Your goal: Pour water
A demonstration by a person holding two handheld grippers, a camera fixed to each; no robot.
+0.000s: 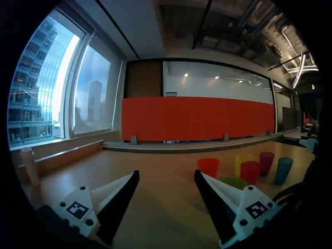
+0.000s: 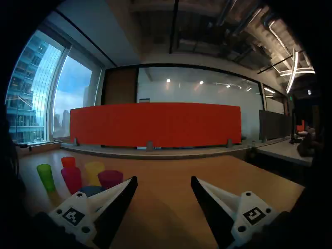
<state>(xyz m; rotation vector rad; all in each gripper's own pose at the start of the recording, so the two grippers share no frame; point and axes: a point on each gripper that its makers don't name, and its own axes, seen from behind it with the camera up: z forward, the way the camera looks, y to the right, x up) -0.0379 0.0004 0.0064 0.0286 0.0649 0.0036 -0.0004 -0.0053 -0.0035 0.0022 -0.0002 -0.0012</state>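
Coloured plastic cups [image 1: 250, 171] cluster on the wooden table [image 1: 166, 209], between my left gripper [image 1: 166, 172] and right gripper [image 2: 163, 178] (untouched); both jaws gape wide, empty.

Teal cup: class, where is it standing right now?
In the left gripper view, the teal cup stands on the far right, just right of the maroon cup.

You've got the cups [image 1: 250, 172] bunched together on the table [image 1: 166, 166], off right in your left gripper view, left in the right gripper view. Divider panel [image 1: 199, 118] stands behind them, window [image 1: 91, 95] to its left.
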